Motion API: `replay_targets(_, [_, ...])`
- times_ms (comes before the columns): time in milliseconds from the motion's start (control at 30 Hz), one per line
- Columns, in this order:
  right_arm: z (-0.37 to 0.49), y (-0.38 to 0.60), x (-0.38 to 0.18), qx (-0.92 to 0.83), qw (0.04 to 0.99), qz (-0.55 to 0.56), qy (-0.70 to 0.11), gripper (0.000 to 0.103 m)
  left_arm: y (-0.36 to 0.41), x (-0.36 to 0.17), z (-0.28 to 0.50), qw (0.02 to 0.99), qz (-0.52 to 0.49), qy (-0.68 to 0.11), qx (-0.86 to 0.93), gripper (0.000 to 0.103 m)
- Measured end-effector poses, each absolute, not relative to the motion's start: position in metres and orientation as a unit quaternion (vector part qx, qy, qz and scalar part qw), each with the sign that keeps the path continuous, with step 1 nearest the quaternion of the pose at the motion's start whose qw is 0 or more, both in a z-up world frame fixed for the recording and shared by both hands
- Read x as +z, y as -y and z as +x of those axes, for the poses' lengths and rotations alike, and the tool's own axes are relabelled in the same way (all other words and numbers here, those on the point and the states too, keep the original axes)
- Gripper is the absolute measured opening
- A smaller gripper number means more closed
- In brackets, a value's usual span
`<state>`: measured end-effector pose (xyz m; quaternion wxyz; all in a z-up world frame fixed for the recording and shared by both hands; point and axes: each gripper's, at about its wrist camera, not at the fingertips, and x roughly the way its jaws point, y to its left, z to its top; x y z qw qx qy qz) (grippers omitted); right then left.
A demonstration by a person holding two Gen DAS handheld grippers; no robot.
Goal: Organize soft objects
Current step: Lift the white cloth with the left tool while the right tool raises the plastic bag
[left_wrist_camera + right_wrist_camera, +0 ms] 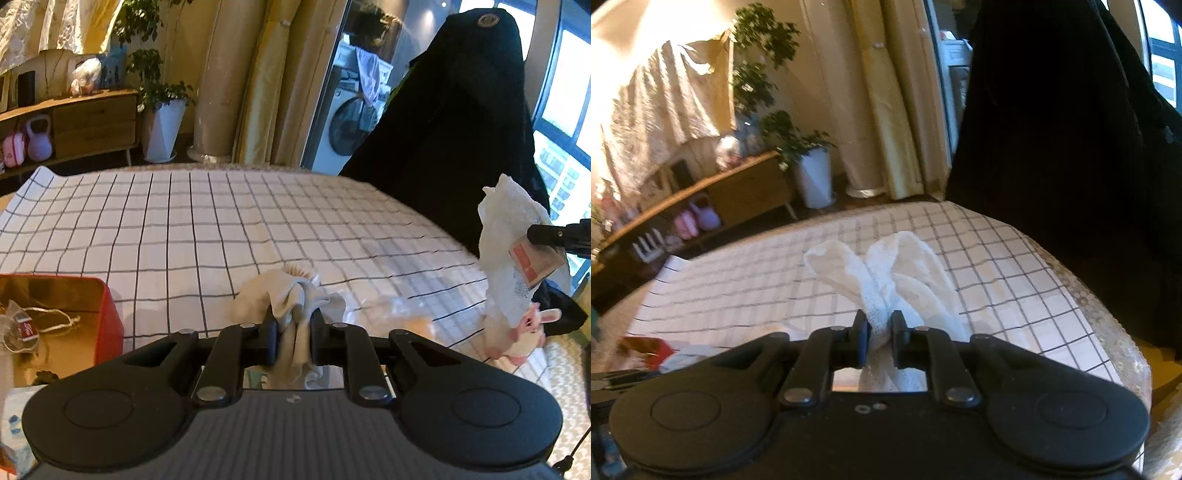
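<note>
My left gripper (294, 325) is shut on a crumpled beige sock (291, 291), which is lifted just above the checked tablecloth (166, 229). At the right edge of the left wrist view, my right gripper (535, 235) holds up a pair of white socks (506, 229) with a red-and-white label. In the right wrist view, the right gripper (880, 330) is shut on those white socks (886, 266), whose two ends fan out ahead of the jaws over the checked tablecloth (997, 258).
An open red box (109, 314) with a drawstring pouch inside sits at the table's near left. A pink bunny plush (524, 332) lies at the near right edge. A dark draped shape (461, 129) stands behind the table's right side, and a sideboard (92, 118) and a potted plant (162, 122) stand beyond the far edge.
</note>
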<state>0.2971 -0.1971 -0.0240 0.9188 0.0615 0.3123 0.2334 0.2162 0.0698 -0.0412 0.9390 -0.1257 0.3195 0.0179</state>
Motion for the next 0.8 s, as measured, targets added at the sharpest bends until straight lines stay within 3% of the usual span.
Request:
replay_targets(433, [0.267,0.193,0.004,0.296,0.903,0.075,-0.301,0.011,-0.075,-0.016,0.182,0.946,-0.126,-0.298,0.004,0.016])
replay_targets(800, [0.252,0.136,-0.113,0.28,0.871,-0.061,-0.399,0.012,-0.087,-0.035,0.173,0.938,-0.131,-0.321,0.009,0.016])
